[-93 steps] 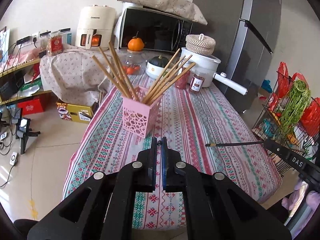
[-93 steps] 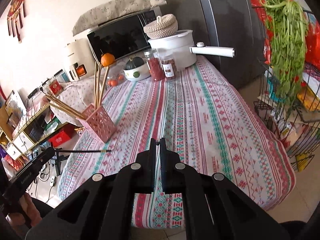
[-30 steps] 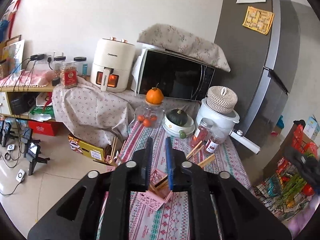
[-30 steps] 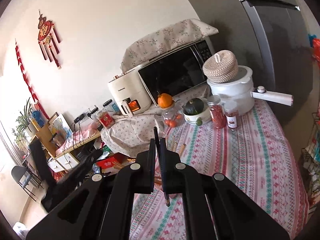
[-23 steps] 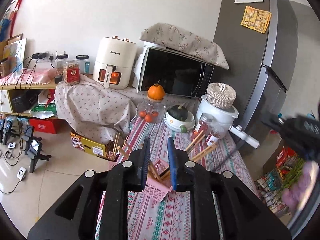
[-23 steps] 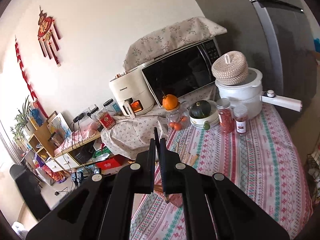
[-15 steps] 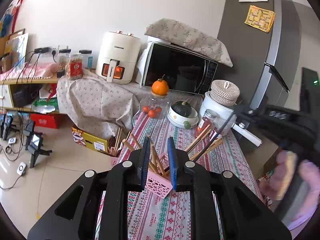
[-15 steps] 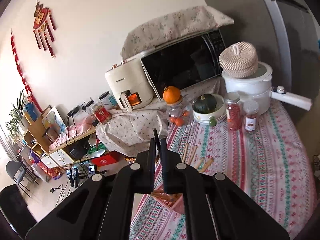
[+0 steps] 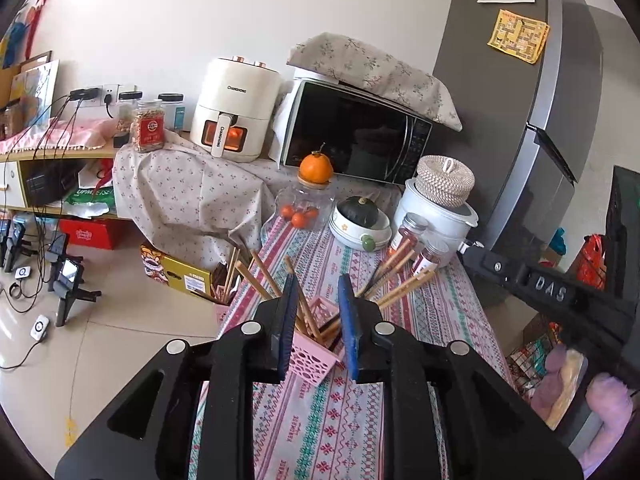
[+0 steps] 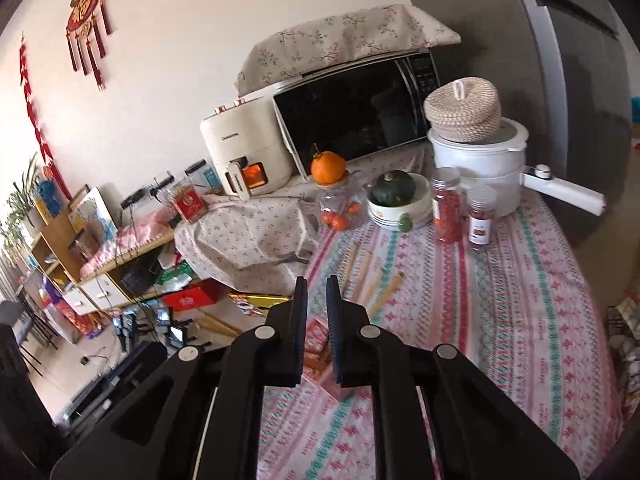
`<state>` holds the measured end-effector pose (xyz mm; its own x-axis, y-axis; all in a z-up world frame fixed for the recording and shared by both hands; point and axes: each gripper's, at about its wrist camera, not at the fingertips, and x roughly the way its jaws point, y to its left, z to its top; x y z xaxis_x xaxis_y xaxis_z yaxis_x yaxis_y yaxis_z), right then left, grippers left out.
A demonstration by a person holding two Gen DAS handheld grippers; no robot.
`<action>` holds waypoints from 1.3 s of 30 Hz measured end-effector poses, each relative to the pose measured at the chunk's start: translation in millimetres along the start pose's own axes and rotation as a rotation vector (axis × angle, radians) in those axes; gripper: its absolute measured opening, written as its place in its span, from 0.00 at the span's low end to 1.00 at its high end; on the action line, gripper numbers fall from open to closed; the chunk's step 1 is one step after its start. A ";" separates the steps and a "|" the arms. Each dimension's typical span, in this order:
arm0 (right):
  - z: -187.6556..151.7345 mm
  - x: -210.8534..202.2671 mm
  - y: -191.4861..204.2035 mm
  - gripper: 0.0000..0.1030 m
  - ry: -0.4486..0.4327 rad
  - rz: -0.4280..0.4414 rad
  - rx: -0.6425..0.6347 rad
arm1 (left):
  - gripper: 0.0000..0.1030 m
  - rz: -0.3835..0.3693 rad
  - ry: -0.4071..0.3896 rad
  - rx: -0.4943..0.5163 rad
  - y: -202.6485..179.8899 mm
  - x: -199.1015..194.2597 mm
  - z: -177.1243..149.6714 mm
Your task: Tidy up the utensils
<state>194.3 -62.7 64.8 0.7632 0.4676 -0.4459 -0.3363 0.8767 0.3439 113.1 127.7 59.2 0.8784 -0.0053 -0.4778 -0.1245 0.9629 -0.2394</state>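
A pink perforated holder (image 9: 310,354) stands on the striped tablecloth, full of several wooden chopsticks (image 9: 400,283) that fan out left and right. My left gripper (image 9: 317,286) hovers just above and in front of it, open and empty. In the right wrist view the same pink holder (image 10: 318,340) sits partly hidden behind my right gripper (image 10: 317,282), which is open a little and holds nothing. The chopsticks (image 10: 372,276) show beyond its fingers. The right gripper's body shows at the right of the left wrist view (image 9: 552,292).
At the table's far end stand a glass jar (image 9: 305,206) with an orange on top, a bowl with a squash (image 9: 360,222), two spice jars (image 9: 408,236) and a white pot (image 9: 440,208). A microwave (image 9: 356,132), air fryer (image 9: 234,110) and grey fridge (image 9: 540,92) stand behind. Floor drops off left.
The dark chopstick my right gripper held is gone from its jaws, which have opened a little. The right gripper has dropped closer over the holder. My left gripper stays open above the holder.
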 end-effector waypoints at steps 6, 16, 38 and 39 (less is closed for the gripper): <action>-32.1 -19.1 -15.8 0.37 0.007 -0.081 -0.011 | 0.33 0.021 0.004 0.029 -15.3 -10.4 -19.5; -83.5 -63.3 -35.0 0.65 -0.011 -0.200 -0.012 | 0.61 0.082 -0.019 0.069 -40.9 -41.1 -62.2; -159.6 -149.7 -32.2 0.93 -0.096 -0.540 0.007 | 0.93 0.159 -0.025 0.093 -38.5 -96.0 -113.5; -160.6 -150.0 -31.3 0.93 -0.094 -0.539 0.003 | 0.93 0.153 -0.019 0.089 -37.9 -96.5 -115.2</action>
<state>1.8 -142.2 -11.8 0.8729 -0.0605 -0.4841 0.1179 0.9890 0.0891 -20.1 60.6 17.0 0.8610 0.1470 -0.4868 -0.2162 0.9723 -0.0888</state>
